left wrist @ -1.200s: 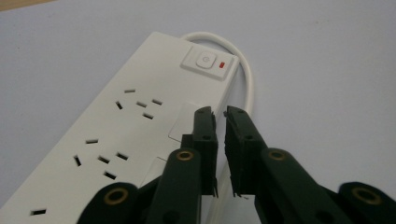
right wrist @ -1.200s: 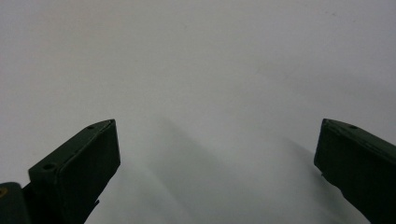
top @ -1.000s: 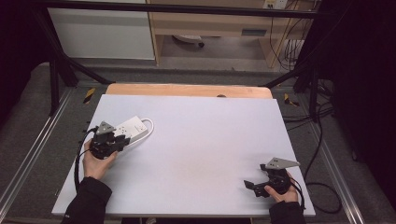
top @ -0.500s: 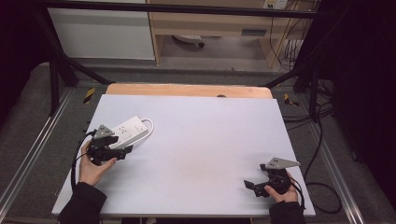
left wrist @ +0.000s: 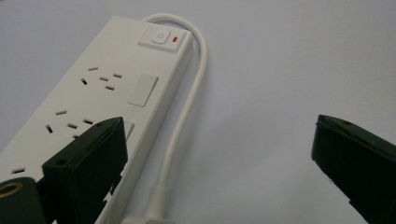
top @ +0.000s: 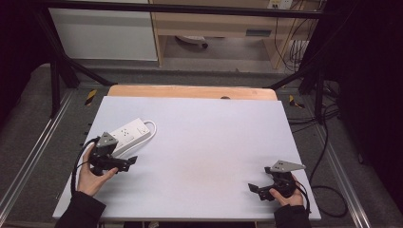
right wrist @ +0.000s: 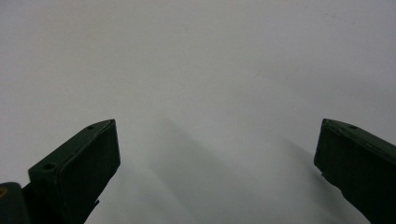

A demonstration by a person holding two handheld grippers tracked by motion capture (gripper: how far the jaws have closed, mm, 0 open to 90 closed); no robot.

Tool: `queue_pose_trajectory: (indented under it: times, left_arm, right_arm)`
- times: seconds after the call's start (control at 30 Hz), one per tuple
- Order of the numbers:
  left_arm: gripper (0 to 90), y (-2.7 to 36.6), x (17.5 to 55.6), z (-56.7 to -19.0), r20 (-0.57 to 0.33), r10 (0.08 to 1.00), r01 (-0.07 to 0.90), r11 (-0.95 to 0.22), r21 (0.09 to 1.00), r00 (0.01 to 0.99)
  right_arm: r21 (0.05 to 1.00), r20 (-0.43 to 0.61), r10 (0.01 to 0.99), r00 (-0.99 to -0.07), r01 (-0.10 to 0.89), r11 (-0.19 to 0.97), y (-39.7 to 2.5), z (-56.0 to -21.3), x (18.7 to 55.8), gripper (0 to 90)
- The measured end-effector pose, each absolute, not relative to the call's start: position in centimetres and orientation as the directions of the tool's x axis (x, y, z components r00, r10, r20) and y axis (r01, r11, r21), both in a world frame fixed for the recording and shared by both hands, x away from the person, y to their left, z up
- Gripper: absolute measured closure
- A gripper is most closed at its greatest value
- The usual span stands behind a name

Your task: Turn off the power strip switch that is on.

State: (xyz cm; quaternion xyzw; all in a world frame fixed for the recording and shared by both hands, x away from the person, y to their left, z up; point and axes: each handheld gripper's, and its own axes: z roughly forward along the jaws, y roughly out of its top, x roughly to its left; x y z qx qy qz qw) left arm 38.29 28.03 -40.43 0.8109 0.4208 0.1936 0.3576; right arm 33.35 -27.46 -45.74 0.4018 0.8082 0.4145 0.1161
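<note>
While the right gripper (top: pixel 259 189) rests with jaws apart at the table's (top: pixel 204 142) 4 o'clock, the left gripper (top: pixel 124 162) — jaws wide, holding nothing — sits at 9 o'clock beside the white power strip (top: pixel 127 137); likely an approach step — next, straddle the strip and close
</note>
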Motion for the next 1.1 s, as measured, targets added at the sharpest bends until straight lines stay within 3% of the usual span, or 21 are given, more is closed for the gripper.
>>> queue_pose_trajectory:
  times: [0.47,1.1]
  left_arm:
    - [4.5,27.7,35.7,-41.3,0.015,0.793,0.504,-0.402,0.765,0.609]
    - [4.5,28.2,33.7,-43.7,-0.002,0.794,0.522,-0.398,0.755,0.608]
  right_arm:
    - [0.763,0.141,0.745,-0.652,0.551,0.337,-27.4,-45.8,33.4,0.8]
    - [0.76,0.144,0.743,-0.653,0.554,0.339,-27.4,-45.8,33.4,0.8]
